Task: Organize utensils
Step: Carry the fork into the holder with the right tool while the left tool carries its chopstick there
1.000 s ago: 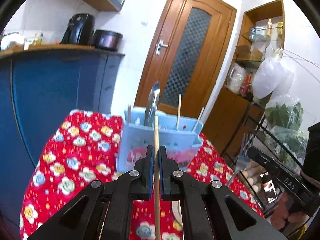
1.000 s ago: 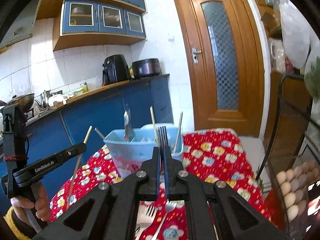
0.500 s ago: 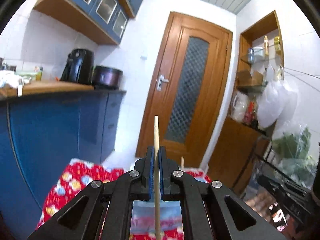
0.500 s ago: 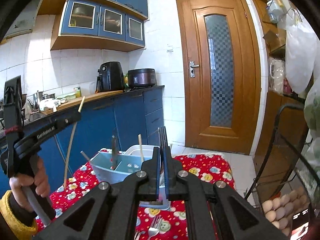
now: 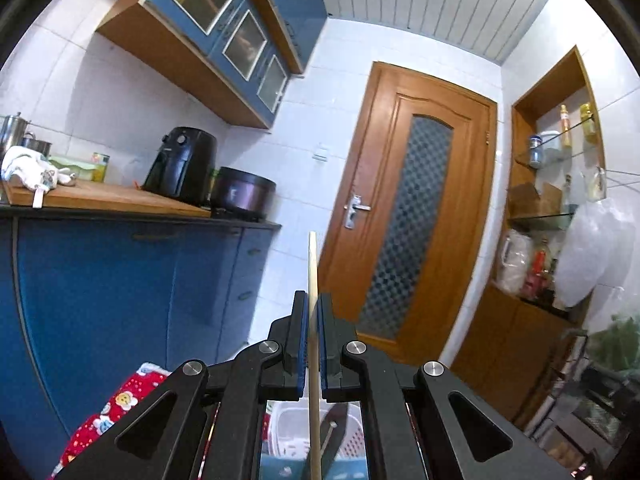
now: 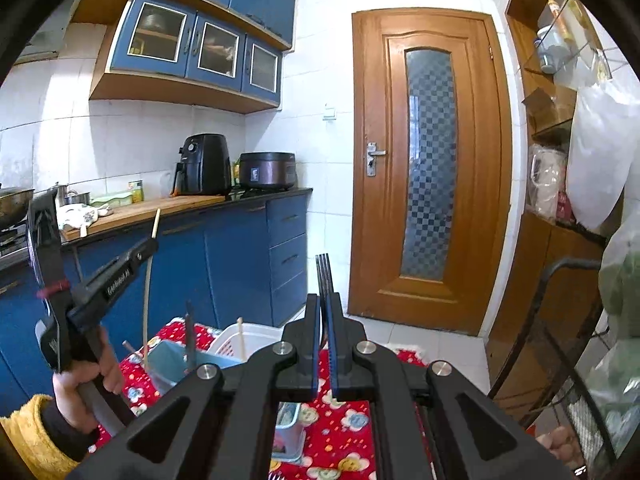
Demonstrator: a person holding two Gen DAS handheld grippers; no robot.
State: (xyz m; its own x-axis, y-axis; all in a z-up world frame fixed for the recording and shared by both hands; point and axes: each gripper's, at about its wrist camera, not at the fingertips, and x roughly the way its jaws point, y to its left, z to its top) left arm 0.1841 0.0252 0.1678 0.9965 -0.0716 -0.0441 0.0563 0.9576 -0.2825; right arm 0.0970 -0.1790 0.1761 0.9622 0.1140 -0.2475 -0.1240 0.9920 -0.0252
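My left gripper is shut on a pale wooden chopstick that stands upright between its pads, above the blue utensil holder seen low between the arms. In the right wrist view the left gripper is at the left, held by a hand, with the chopstick reaching down toward the holder. My right gripper is shut on a dark metal fork, tines up. A knife and another chopstick stand in the holder.
The holder sits on a table with a red flowered cloth. Blue kitchen cabinets with an air fryer and a cooker run along the left. A wooden door is ahead; a black wire rack stands at the right.
Both grippers have risen and tilted upward, so the table and holder have sunk to the bottom of both views. The left gripper has carried its chopstick up over the holder.
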